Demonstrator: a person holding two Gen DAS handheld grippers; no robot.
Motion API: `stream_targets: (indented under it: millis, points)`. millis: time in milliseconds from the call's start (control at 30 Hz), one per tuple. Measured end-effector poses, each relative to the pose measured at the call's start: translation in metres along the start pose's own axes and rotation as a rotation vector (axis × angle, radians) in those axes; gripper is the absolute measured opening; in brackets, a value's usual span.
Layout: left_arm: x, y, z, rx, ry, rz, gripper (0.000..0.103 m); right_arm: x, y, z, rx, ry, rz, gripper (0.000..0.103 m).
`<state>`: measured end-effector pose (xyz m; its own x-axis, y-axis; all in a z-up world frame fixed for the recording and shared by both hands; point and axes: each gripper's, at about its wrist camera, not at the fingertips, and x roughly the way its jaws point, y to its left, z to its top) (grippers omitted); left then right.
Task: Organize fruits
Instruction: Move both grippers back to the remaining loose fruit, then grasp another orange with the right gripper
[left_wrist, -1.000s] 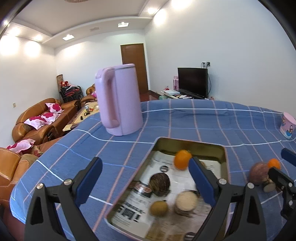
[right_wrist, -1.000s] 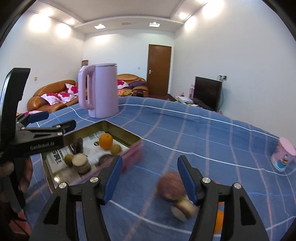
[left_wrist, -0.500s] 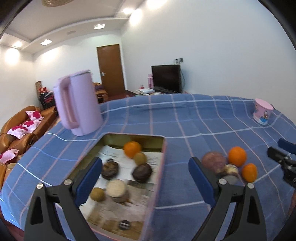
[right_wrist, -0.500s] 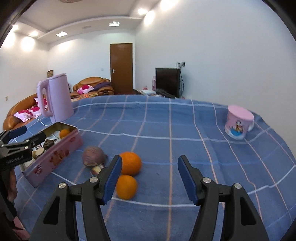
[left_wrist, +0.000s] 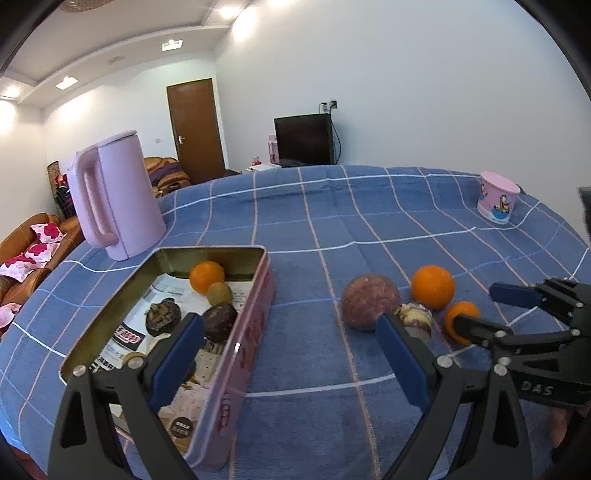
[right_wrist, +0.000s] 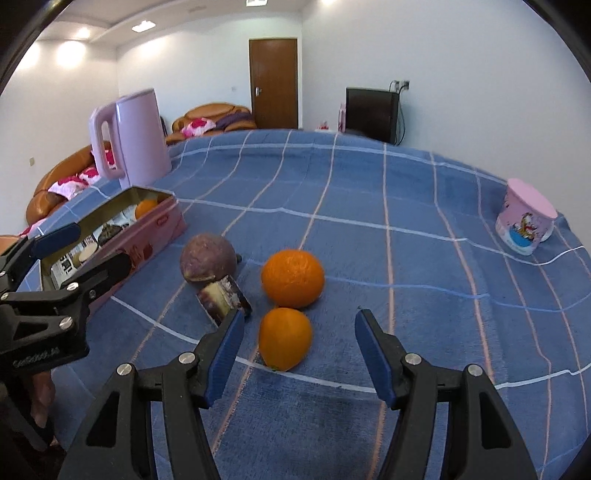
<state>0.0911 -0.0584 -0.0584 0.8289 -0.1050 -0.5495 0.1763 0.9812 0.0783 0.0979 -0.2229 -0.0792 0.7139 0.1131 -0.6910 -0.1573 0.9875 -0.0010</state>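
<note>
Pick step: right gripper (right_wrist: 299, 341) wide open, empty, straddling the small orange (right_wrist: 284, 338) on the cloth, jaws not yet touching it. Left gripper (left_wrist: 290, 354) also wide open, empty, beside the tin (left_wrist: 255, 325) (already part-filled). Next, likely: close, carry to tin.

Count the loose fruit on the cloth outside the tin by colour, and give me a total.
Orange: 2, a big orange and a small orange
Purple: 1, a round fruit
Cut piece, pale inside: 1
Total: 4
</note>
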Motion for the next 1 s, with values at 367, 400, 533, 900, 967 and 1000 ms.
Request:
stream_targets:
  millis: [367,400,533,900,967,1000]
  points:
    - [0.004,-0.020,-0.004,0.014,0.037,-0.071,0.088,0.005,-0.012,-0.003,0.066,0.032,0.080,0.035]
    - [0.005,-0.024,-0.004,0.018,0.041,-0.079,0.086,0.001,-0.014,-0.003,0.076,0.013,0.066,0.035]
    - [0.007,-0.036,-0.004,0.029,0.059,-0.108,0.084,-0.012,-0.023,-0.006,0.120,-0.041,0.004,0.035]
    - [0.024,-0.063,-0.002,0.042,0.141,-0.177,0.069,-0.019,-0.044,-0.008,0.206,-0.062,-0.002,0.035]
    - [0.028,-0.066,-0.001,0.038,0.160,-0.190,0.065,-0.018,-0.044,-0.008,0.210,-0.058,0.000,0.035]
    - [0.030,-0.067,-0.001,0.037,0.171,-0.200,0.064,-0.017,-0.044,-0.007,0.210,-0.057,0.000,0.035]
